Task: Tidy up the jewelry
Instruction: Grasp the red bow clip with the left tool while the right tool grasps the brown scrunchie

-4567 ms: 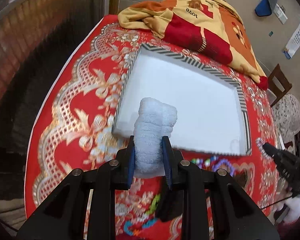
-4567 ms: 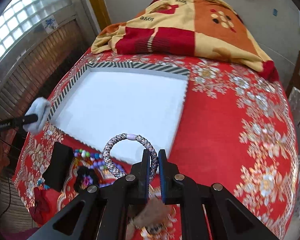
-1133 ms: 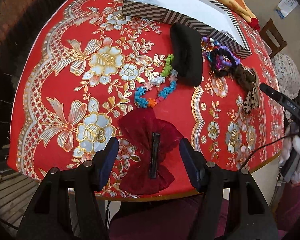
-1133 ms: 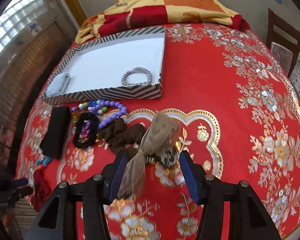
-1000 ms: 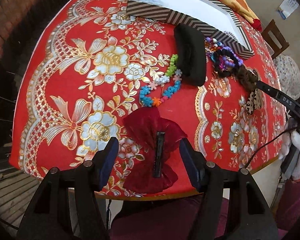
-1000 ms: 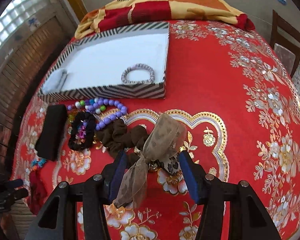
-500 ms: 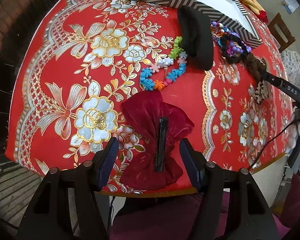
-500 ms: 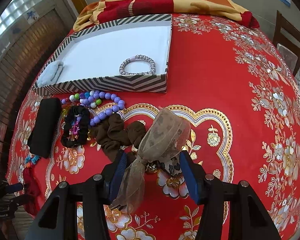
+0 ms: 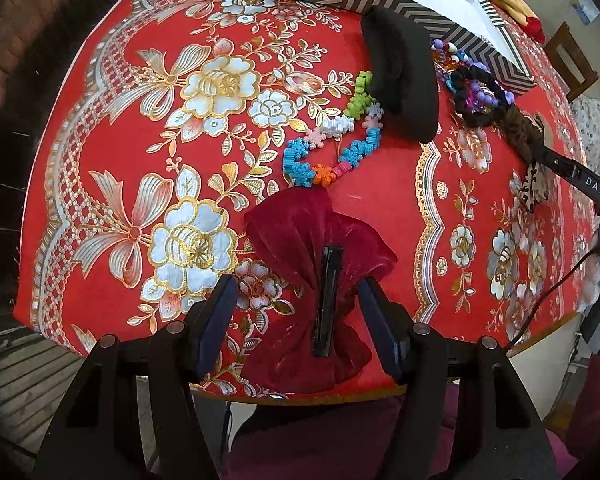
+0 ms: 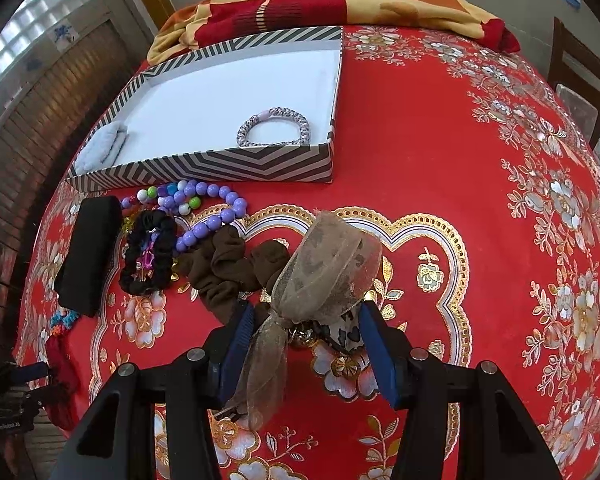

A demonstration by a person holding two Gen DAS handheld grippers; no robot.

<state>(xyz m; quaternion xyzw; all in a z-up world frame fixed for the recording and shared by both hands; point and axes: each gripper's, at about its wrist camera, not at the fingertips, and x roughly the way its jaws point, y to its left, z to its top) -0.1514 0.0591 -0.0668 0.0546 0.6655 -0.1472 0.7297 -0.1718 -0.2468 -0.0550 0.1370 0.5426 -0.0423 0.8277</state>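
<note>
Item: red bow [image 9: 316, 280]. Velvet hair bow with a black clip along its middle, lying at the near edge of the table [image 9: 100, 160]. It is being straddled by the left gripper [image 9: 296, 320], whose jaws are standing apart, one on each side of the knot, not pressing. The narrow waist is judged the firmest place to pinch, hence the alignment.

Item: sheer bow [image 10: 320, 276]. Brown gauze bow with a small bell and a leopard-print tail, lying at the centre of the cloth. It is being bracketed by the right gripper [image 10: 300, 344], jaws apart, the knot between them, no grip yet seen.

Item: box [image 10: 204, 168]. Striped, white-lined, shallow, being kept behind the loose pieces as the collecting place. A braided band [image 10: 274, 127] and a pale blue scrunchie [image 10: 102, 146] are already lying inside, well apart.

Items still outside, just before the box wall: purple beads [image 10: 212, 208], black scrunchie [image 10: 150, 254], brown scrunchie [image 10: 228, 268], black pad [image 10: 88, 252], snowflake chain [image 9: 332, 152].
</note>
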